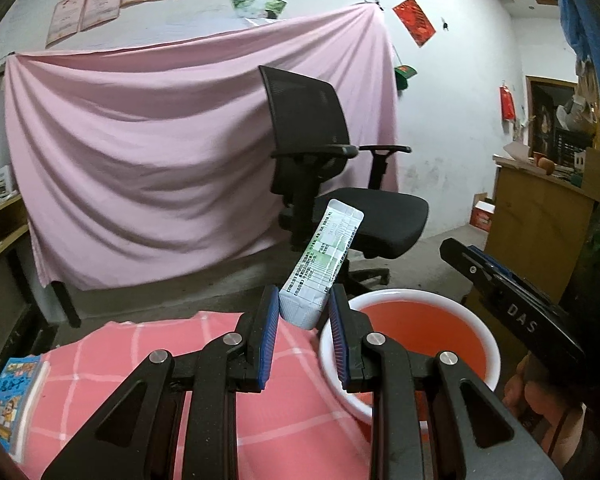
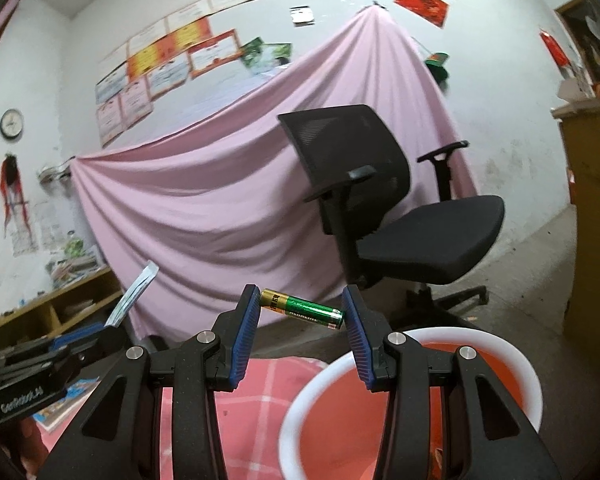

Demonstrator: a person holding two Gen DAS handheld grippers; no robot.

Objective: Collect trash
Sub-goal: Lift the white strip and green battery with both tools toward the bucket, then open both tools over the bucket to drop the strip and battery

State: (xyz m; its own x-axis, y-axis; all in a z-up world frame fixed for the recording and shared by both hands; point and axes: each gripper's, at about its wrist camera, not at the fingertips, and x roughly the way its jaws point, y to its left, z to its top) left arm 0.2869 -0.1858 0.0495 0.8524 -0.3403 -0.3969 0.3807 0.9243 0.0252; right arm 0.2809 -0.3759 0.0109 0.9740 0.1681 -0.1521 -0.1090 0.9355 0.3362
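Observation:
My left gripper (image 1: 304,312) is shut on a white and green sachet packet (image 1: 320,264), which sticks up and tilts right, above the pink checked cloth (image 1: 172,356) just left of the bin. My right gripper (image 2: 302,308) is shut on a green and gold battery (image 2: 304,309), held crosswise between the fingers, above the left rim of the bin. The bin (image 1: 412,300) (image 2: 508,344) is white outside and orange inside. The left gripper and its packet (image 2: 134,300) also show at the left of the right wrist view. The right gripper's body (image 1: 512,312) shows at the right of the left wrist view.
A black office chair (image 1: 332,184) (image 2: 400,216) stands behind the bin before a pink sheet (image 1: 160,160) hung on the wall. A colourful booklet (image 1: 14,392) lies at the cloth's left edge. A wooden shelf (image 2: 60,312) is at left, a wooden cabinet (image 1: 540,216) at right.

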